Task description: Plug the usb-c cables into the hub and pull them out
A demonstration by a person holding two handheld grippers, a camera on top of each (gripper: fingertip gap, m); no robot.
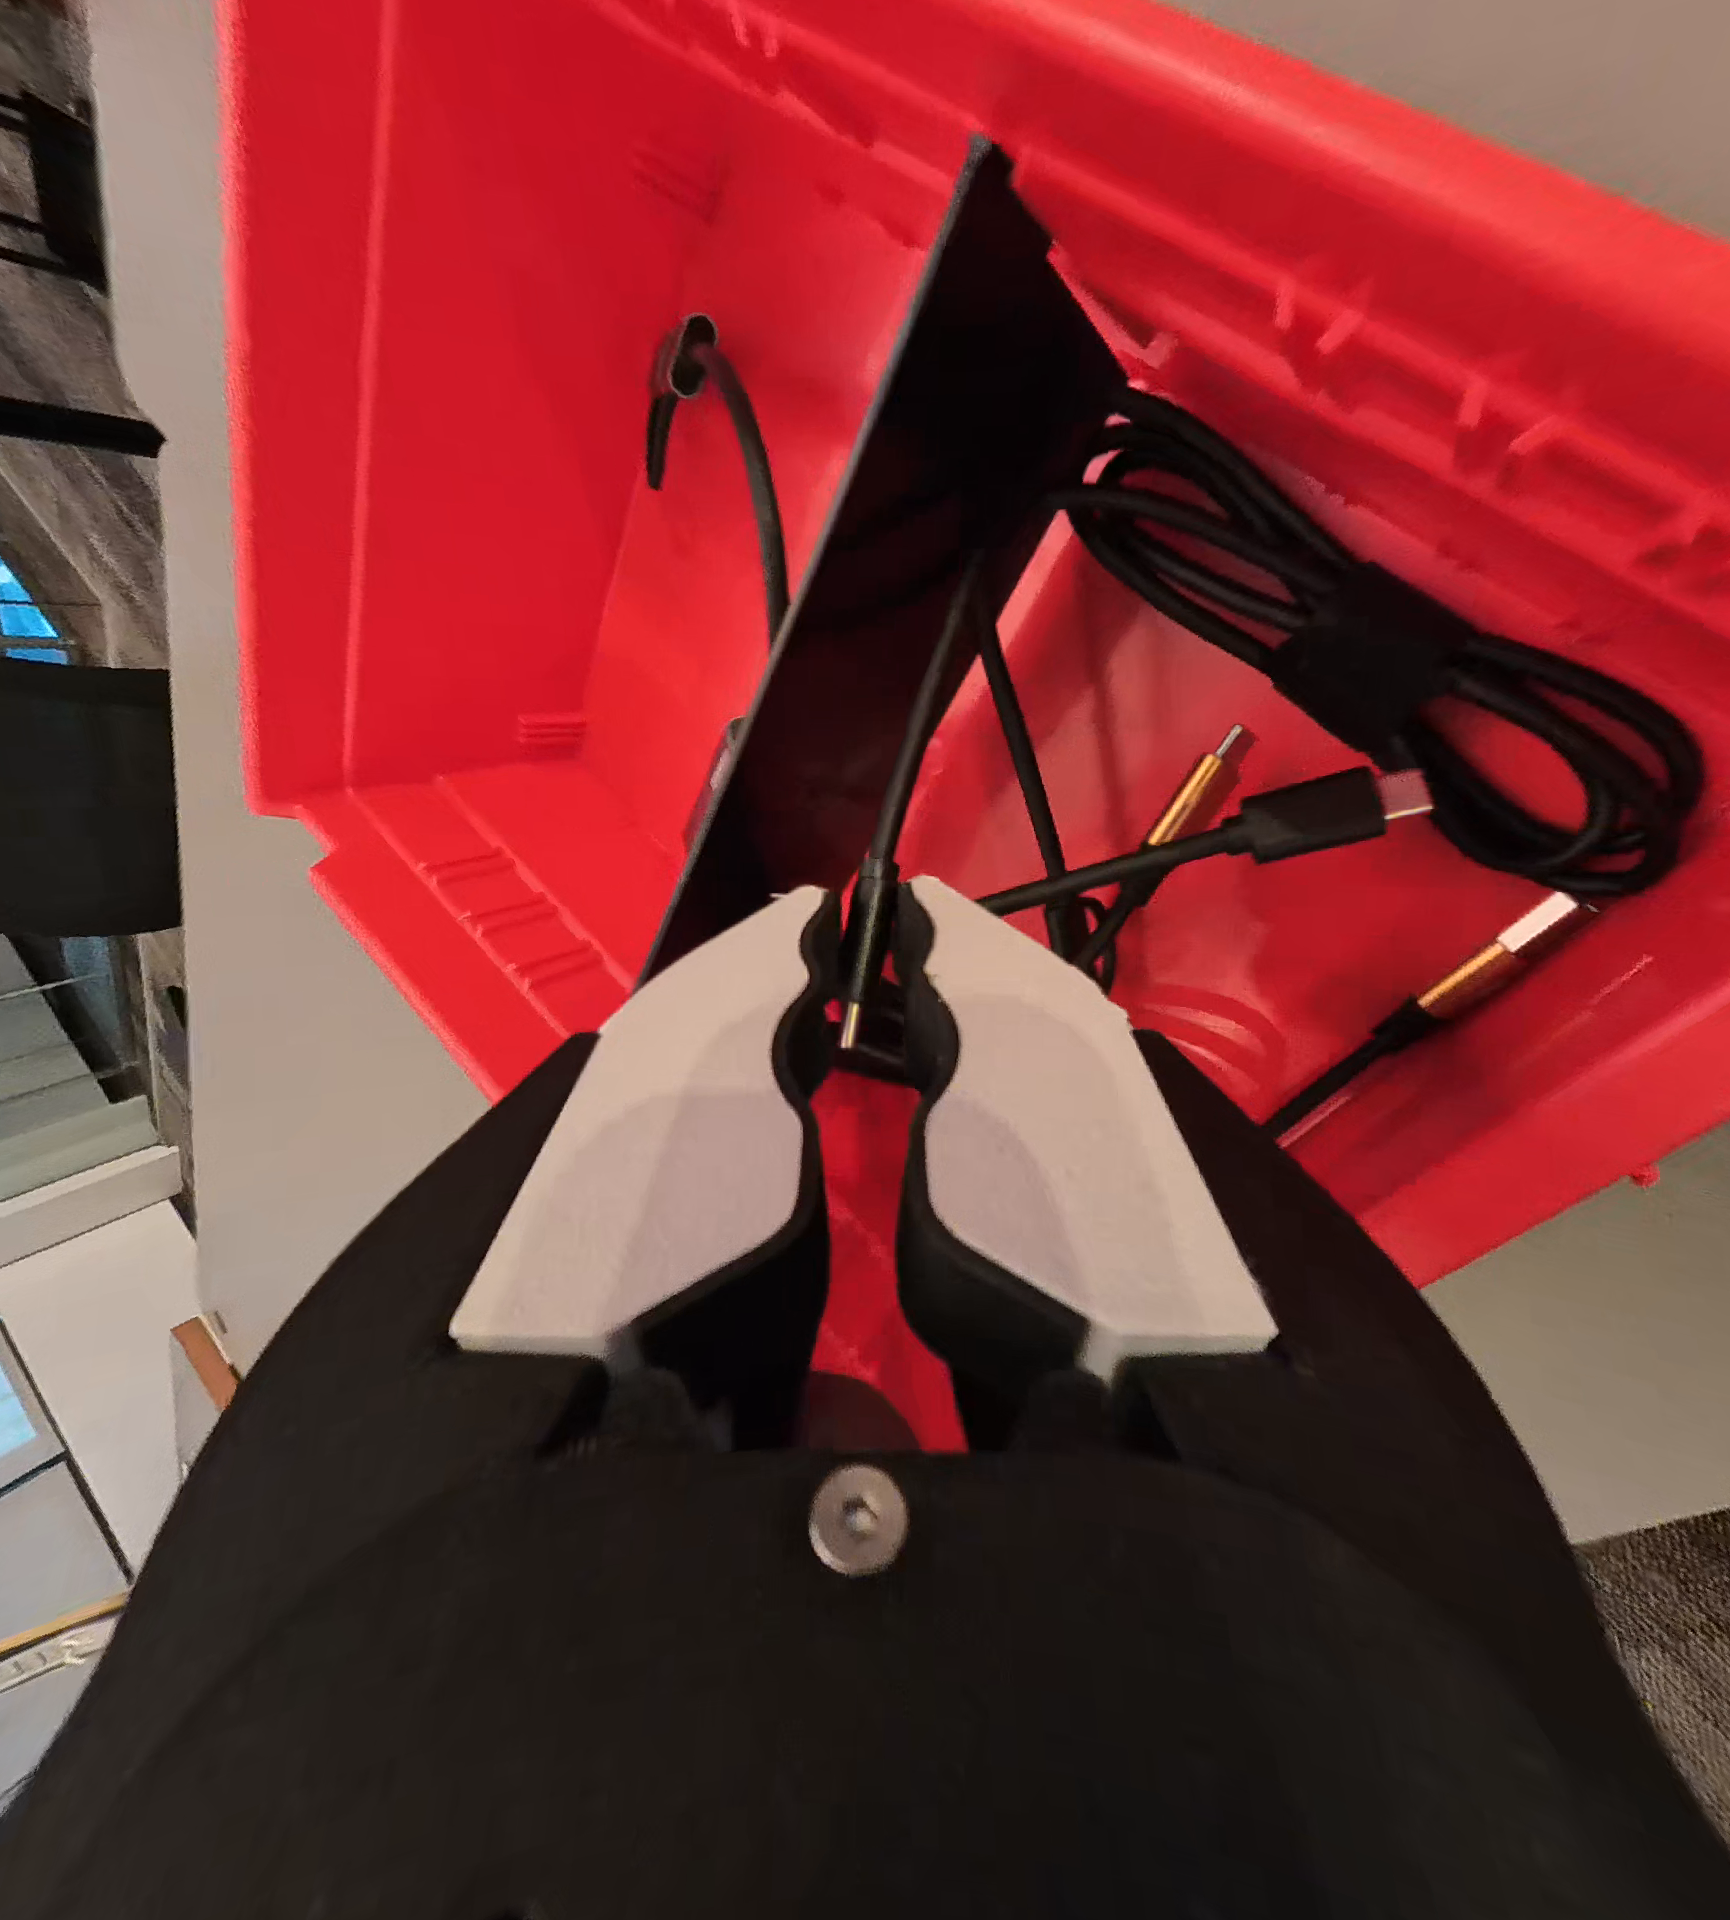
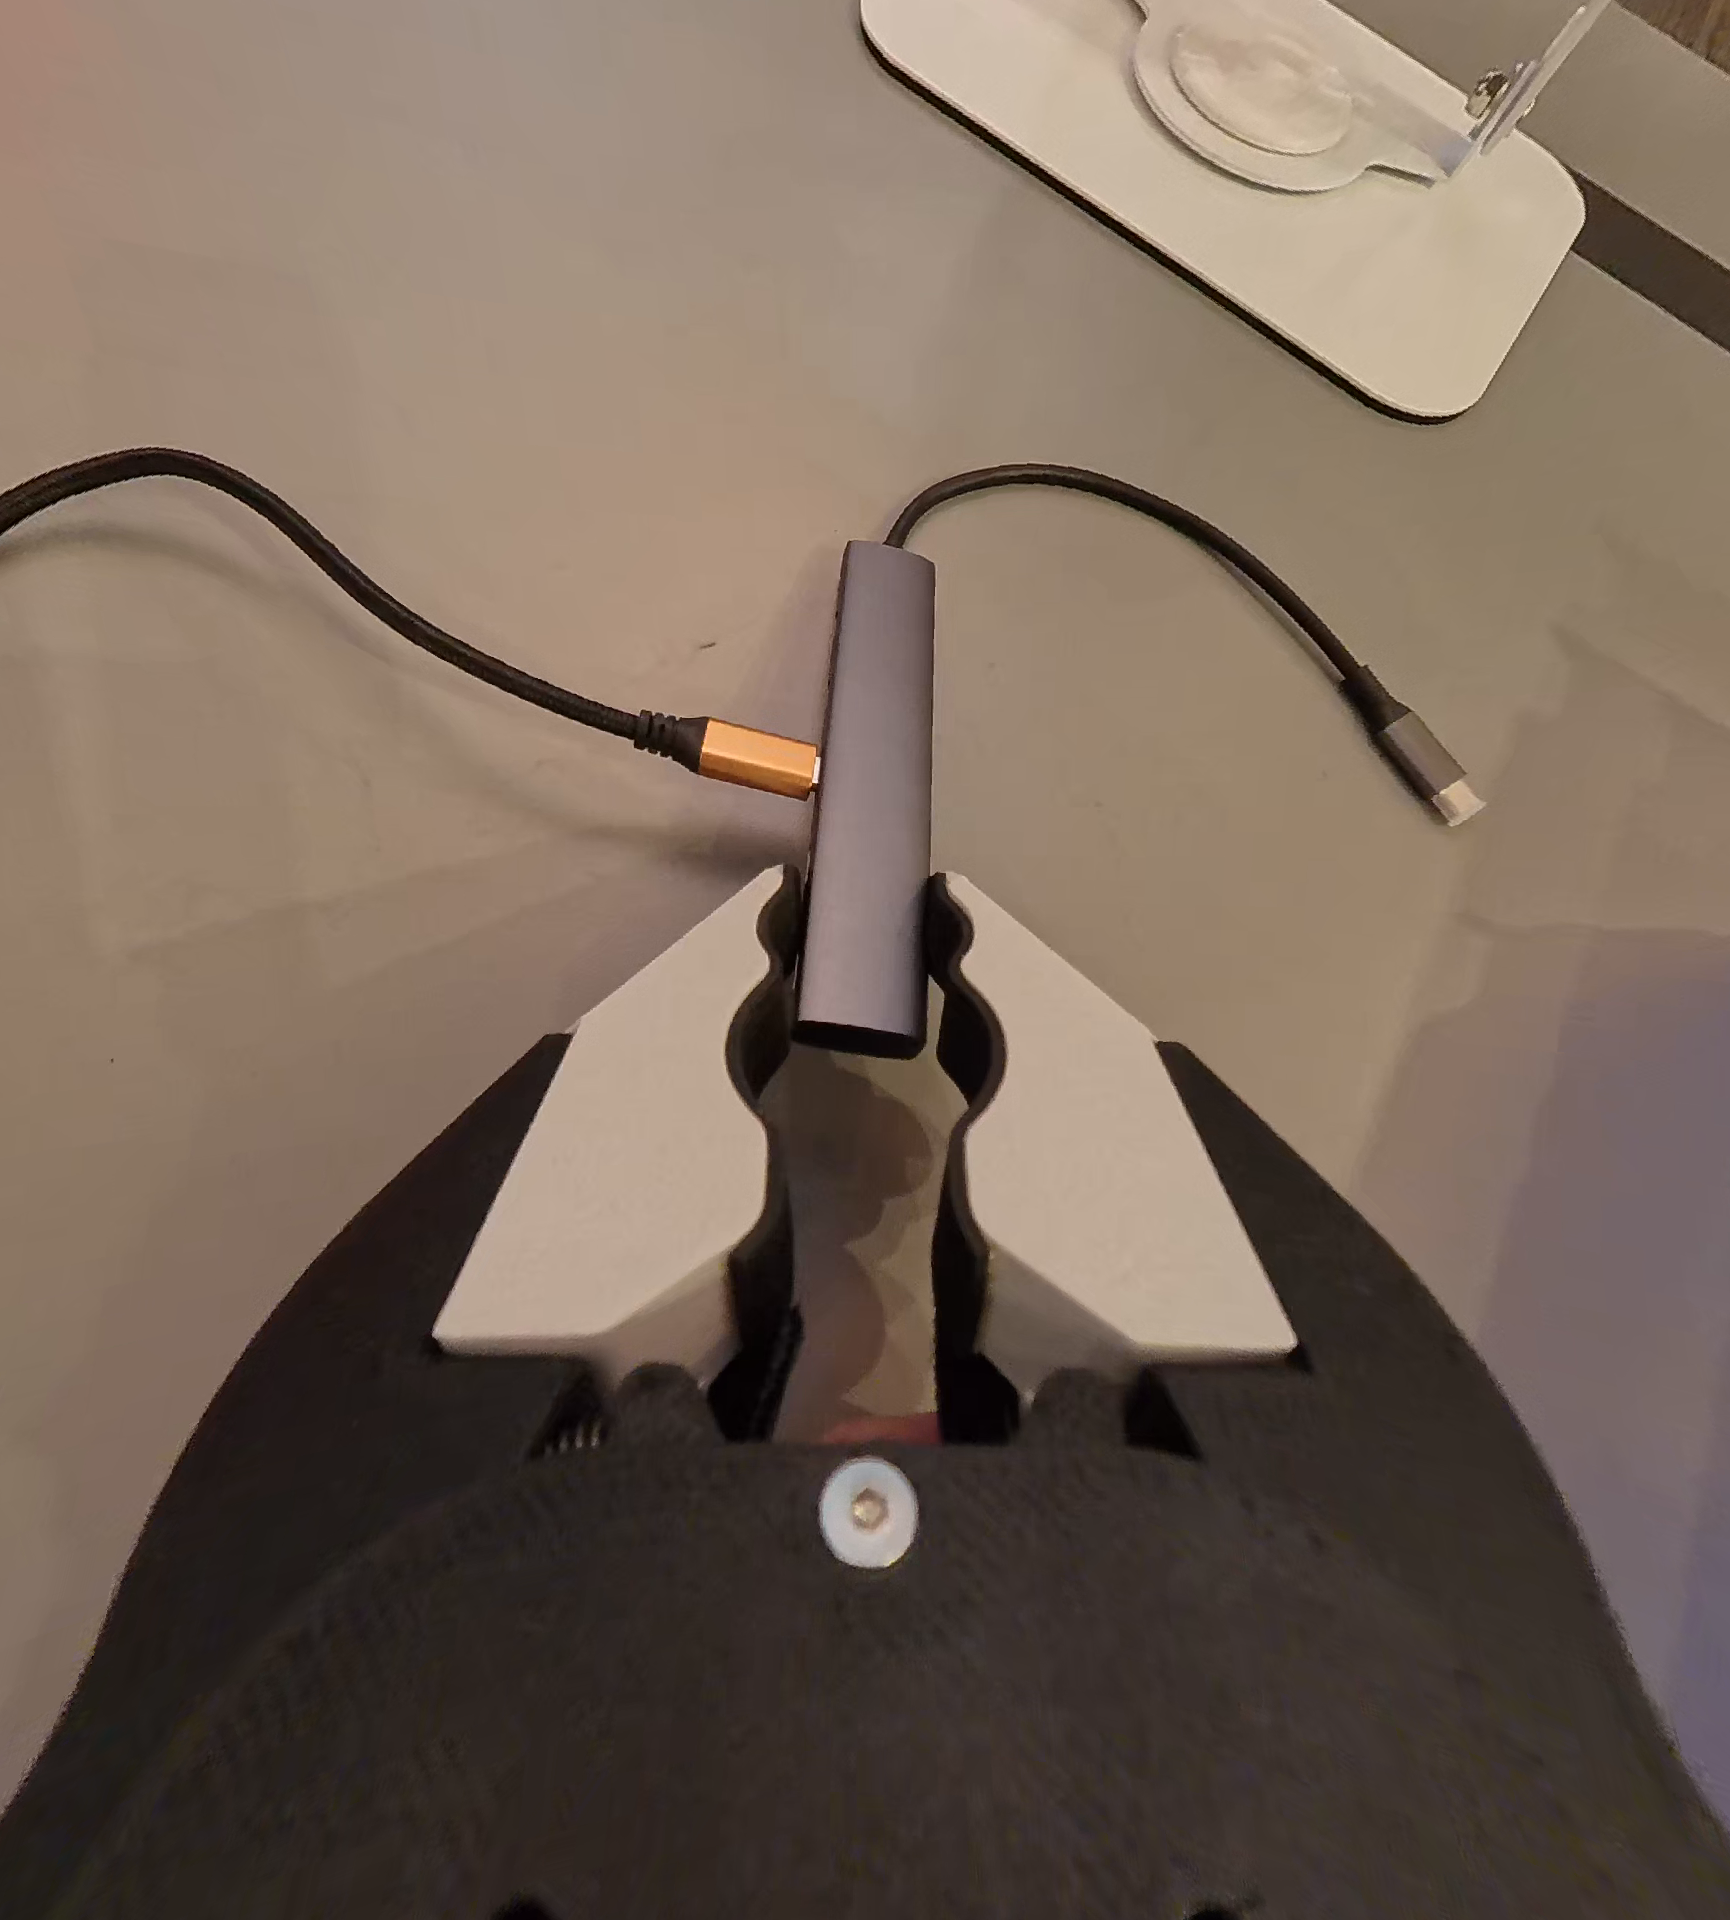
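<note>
Your left gripper (image 1: 866, 914) has its jaws clamped on a black plug (image 1: 863, 951), metal tip pointing back at the camera, its cable (image 1: 918, 717) running up toward 12 o'clock past a black divider (image 1: 902, 499). Beyond lies a red bin (image 1: 487, 416); at 2 o'clock in it sit a bundled black cable (image 1: 1360, 644) and two gold plugs (image 1: 1495, 956).

Your right gripper (image 2: 866, 925) has its jaws closed on the near end of the grey hub (image 2: 876, 769), which points to 12 o'clock over the grey table (image 2: 425, 260). A gold plug (image 2: 752, 764) sits in the hub's left side at 10 o'clock. The hub's own lead (image 2: 1204, 551) curves to 2 o'clock. A white base (image 2: 1360, 260) lies far at 1 o'clock.
</note>
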